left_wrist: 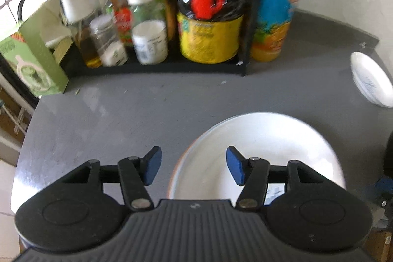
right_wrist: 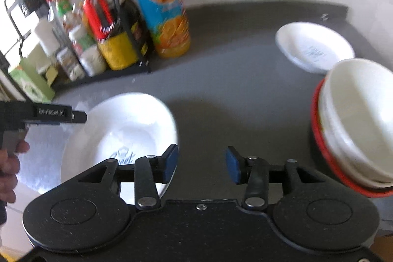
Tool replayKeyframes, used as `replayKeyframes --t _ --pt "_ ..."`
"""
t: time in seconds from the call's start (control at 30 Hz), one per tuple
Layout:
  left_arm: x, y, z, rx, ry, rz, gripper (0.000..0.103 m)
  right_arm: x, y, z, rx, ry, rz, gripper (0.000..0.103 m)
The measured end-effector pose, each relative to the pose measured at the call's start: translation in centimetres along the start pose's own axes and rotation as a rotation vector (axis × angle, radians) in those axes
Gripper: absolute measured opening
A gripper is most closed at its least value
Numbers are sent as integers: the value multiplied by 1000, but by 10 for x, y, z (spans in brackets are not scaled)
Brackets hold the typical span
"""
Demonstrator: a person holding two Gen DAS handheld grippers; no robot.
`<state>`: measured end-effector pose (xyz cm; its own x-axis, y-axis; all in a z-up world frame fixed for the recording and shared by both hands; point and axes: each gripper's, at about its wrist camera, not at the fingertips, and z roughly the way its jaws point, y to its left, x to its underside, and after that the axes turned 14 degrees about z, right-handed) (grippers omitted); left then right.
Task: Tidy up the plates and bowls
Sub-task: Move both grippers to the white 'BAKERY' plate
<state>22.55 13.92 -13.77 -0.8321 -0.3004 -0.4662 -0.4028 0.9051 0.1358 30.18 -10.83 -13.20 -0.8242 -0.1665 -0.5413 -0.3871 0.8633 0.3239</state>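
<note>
Both sets of blue-padded fingers stand spread and empty: the left gripper (left_wrist: 194, 165) hangs over the near rim of the large white plate (left_wrist: 265, 146), the right gripper (right_wrist: 202, 165) over bare grey worktop (right_wrist: 233, 100). Right of it sit stacked bowls (right_wrist: 356, 119); a small white dish (right_wrist: 314, 47) lies beyond, near the orange juice bottle (right_wrist: 162, 16)

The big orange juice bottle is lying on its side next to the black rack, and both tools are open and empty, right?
Not quite. The orange juice bottle stands upright beside the black rack, as the right wrist view shows. The rest holds: the left tool and the right tool are both open and empty.
</note>
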Motion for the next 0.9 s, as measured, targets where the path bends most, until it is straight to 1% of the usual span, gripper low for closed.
replayKeyframes --t 0.03,0.1,0.17,0.2,0.27,0.33,0.43,0.53,0.6,0.67,0.77,0.9 --pt "-2 -5 -4 5 -14 5 59 -2 -4 -6 -2 -14 7 44" --pt "-5 -13 -12 9 -40 8 64 -7 -11 -16 -10 -42 18 46" --pt "-9 -21 -19 -1 -57 10 68 -11 -17 -26 -11 -71 30 53" --pt "-10 -25 -22 -1 -54 7 71 -12 -21 -33 -10 -89 37 54" --pt "-13 -34 -29 8 -54 -1 73 -14 -29 -44 -8 -116 51 56" --pt "-14 -42 -36 13 -58 -1 74 -15 -37 -53 -5 -141 66 60" --pt "-15 -60 -49 11 -79 26 76 -13 -54 -68 2 -174 95 66" --pt "-14 -79 -61 18 -95 42 77 -8 -74 -84 16 -196 123 67" --pt "-13 -92 -70 33 -105 47 77 -6 -85 -93 29 -211 134 70" --pt "-12 -104 -78 49 -113 59 78 -3 -97 -104 44 -232 150 76" --pt "-12 -122 -88 51 -119 87 78 0 -113 -118 53 -258 172 81" --pt "-15 -141 -100 67 -136 95 78 2 -133 -131 70 -280 210 83"
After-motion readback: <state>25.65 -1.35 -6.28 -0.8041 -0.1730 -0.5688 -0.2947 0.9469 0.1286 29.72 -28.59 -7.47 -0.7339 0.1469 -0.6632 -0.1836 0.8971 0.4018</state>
